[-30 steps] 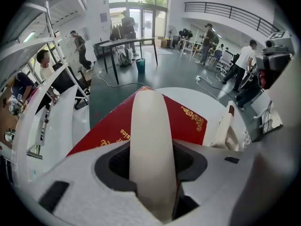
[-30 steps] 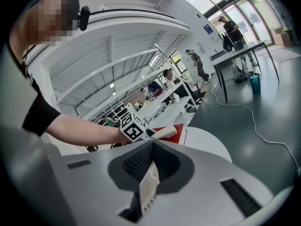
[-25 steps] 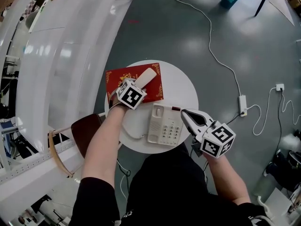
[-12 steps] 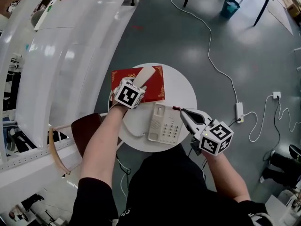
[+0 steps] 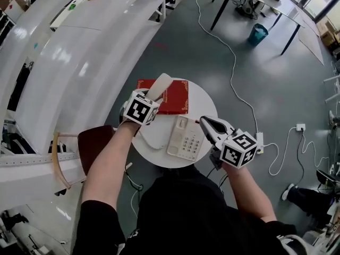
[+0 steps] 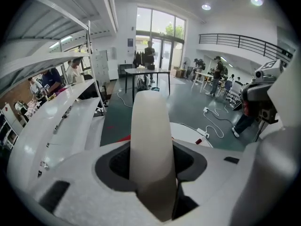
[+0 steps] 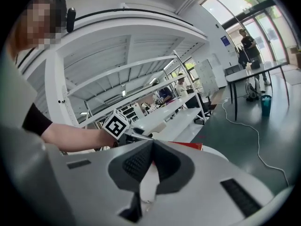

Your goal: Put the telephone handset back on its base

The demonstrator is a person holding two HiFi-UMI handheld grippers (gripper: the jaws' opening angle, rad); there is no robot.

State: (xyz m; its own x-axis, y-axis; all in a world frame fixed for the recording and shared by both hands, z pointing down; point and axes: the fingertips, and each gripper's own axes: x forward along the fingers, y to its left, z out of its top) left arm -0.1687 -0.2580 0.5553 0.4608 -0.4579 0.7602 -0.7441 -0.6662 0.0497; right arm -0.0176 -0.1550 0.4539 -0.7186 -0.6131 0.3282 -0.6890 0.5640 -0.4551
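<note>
On the small round white counter (image 5: 208,101) stands the telephone base (image 5: 186,138), cream coloured, with its keypad facing up and its cradle side empty. Beyond it, at the far side of the counter, lies a red book (image 5: 174,95) with a golden border.

The handset (image 5: 158,85) is not on the base. It is held in the left tool (image 5: 150,98), up and to the left of the base, and in the head view it shows over the left edge of the red book. In the left gripper view the two jaws stand partly apart and press on the handset from both sides, and the pale handset rises straight out between them. A thin cord (image 5: 150,143) runs in a loop over the counter from the left side toward the base.

The right tool (image 5: 204,122) hovers at the right edge of the counter, just beside the base, and points toward the left tool. Its jaws are closed, tip against tip, and hold nothing. Only the white of the counter shows through the small gap behind the tips.

Left of the counter a chair (image 5: 93,145) with a brown seat stands on the grey floor (image 5: 212,57). A white power strip (image 5: 260,138) with its cable lies on the floor at the right.
</note>
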